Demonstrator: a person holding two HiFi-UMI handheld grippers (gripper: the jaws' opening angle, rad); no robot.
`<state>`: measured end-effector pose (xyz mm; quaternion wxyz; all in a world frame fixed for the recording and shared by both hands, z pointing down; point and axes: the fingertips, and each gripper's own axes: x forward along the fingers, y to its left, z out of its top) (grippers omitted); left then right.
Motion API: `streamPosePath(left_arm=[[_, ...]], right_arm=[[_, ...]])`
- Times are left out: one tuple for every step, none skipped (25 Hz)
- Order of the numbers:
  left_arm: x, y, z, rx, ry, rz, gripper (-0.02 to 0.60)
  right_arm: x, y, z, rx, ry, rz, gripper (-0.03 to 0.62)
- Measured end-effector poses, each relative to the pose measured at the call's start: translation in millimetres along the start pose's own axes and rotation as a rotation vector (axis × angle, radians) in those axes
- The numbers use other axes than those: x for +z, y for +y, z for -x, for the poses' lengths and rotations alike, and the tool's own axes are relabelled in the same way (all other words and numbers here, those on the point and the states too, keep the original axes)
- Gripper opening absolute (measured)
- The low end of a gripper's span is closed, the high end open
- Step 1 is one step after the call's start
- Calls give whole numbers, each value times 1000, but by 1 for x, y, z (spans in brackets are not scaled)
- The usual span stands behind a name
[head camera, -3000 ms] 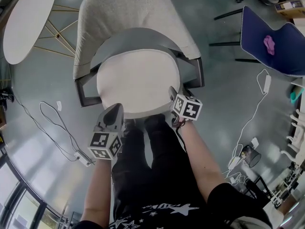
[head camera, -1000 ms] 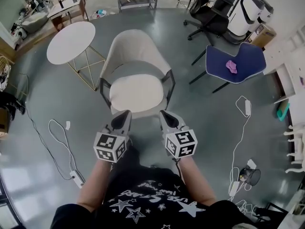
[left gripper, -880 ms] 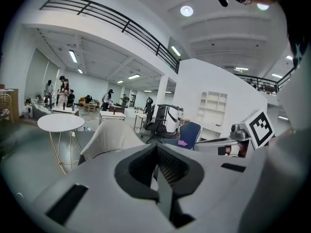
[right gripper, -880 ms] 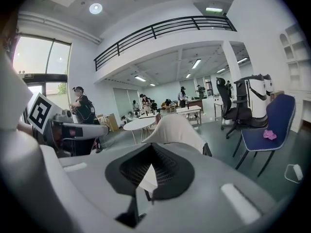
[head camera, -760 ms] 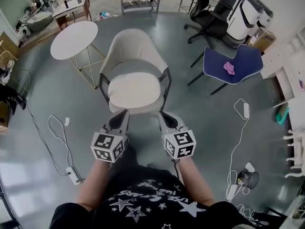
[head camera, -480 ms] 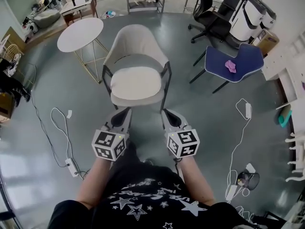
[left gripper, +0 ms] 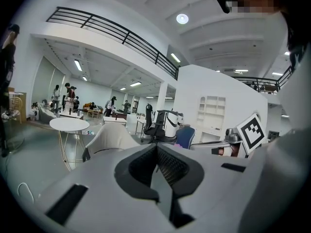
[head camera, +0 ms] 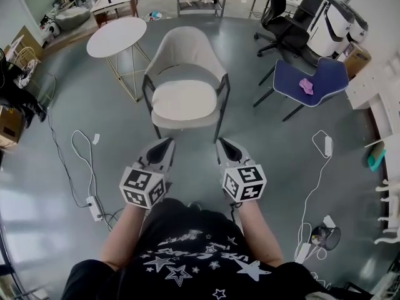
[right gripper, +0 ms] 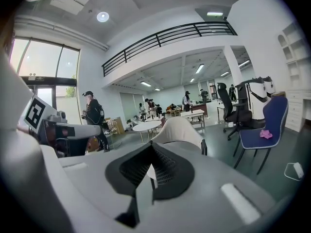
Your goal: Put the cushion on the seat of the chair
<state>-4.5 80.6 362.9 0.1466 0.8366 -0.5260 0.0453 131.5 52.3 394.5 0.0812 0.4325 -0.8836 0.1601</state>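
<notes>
Off-white padded cushion (head camera: 184,100) lies on the seat of the beige dark-framed armchair (head camera: 190,45). Left gripper (head camera: 165,145) and right gripper (head camera: 223,146) are both pinched closed, empty, well clear. Risk: front edge may overhang, hard to tell from here; a bump slides it off.

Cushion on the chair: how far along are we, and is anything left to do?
Done: the cushion lies flat on the seat of the chair. In hand: nothing. The left gripper and right gripper are both shut and empty, held clear of the chair. Left: nothing that shows.
</notes>
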Motion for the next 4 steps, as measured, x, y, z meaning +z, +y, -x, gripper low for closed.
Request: streamPosePath(left_arm=[[1, 2, 3, 4, -4, 2, 9], [2, 4, 6, 8, -10, 5, 9], [3, 6, 10, 11, -16, 9, 9], [5, 8, 13, 14, -23, 12, 9]], right_arm=[[0, 3, 0, 0, -1, 3, 3], [1, 6, 1, 0, -3, 5, 3], [2, 10, 1, 1, -5, 7, 3], [2, 14, 1, 1, -7, 8, 3]])
